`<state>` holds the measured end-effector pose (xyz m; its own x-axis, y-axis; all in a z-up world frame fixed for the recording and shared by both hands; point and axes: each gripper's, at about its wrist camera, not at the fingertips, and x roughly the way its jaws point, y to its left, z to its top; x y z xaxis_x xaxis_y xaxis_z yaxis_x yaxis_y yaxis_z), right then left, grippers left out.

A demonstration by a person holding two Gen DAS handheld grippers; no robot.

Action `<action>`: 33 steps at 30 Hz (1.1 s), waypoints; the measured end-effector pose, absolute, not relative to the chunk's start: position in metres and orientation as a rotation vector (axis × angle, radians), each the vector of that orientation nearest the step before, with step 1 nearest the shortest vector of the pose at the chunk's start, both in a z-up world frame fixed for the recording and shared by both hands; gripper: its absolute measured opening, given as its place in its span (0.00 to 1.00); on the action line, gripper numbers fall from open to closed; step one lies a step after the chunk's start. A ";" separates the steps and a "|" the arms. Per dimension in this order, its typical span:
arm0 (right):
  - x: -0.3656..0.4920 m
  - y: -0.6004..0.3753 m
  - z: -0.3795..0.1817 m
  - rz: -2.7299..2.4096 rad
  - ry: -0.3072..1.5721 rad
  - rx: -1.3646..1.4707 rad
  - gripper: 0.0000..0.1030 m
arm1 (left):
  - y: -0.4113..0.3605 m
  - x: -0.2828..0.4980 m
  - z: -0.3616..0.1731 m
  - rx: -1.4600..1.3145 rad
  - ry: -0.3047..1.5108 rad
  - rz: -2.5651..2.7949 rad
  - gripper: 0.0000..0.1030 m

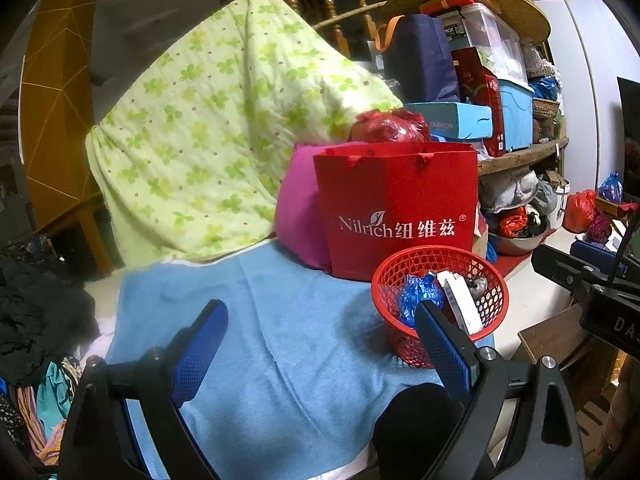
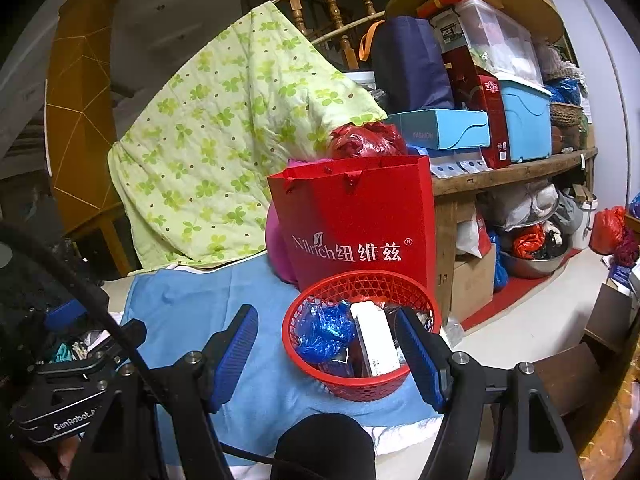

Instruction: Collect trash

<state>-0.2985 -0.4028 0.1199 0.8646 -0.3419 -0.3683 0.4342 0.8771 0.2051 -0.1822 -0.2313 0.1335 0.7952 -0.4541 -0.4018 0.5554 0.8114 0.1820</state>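
Across the far side, a green clover quilt leans up behind everything, and my surface is covered by a blue towel. Nearer stands a red paper bag, and just in front of it, at the towel's right edge, the red mesh basket holding the trash: a crumpled blue wrapper and a white box lying with its long axis running near to far. My right tool hangs released and empty, straddling the basket's near rim, so it is the closer one. My left tool is also spread wide, holding nothing, with the basket to its right. Loose trash outside the basket I cannot make out, possibly hidden.
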 end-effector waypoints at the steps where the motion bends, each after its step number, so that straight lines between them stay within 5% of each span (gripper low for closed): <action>1: -0.298 -0.402 0.119 -0.412 0.331 0.288 0.72 | -0.231 -0.182 0.133 0.301 0.353 -0.551 0.91; 33: -0.292 -0.391 0.115 -0.406 0.335 0.281 0.72 | -0.225 -0.180 0.127 0.289 0.378 -0.527 0.91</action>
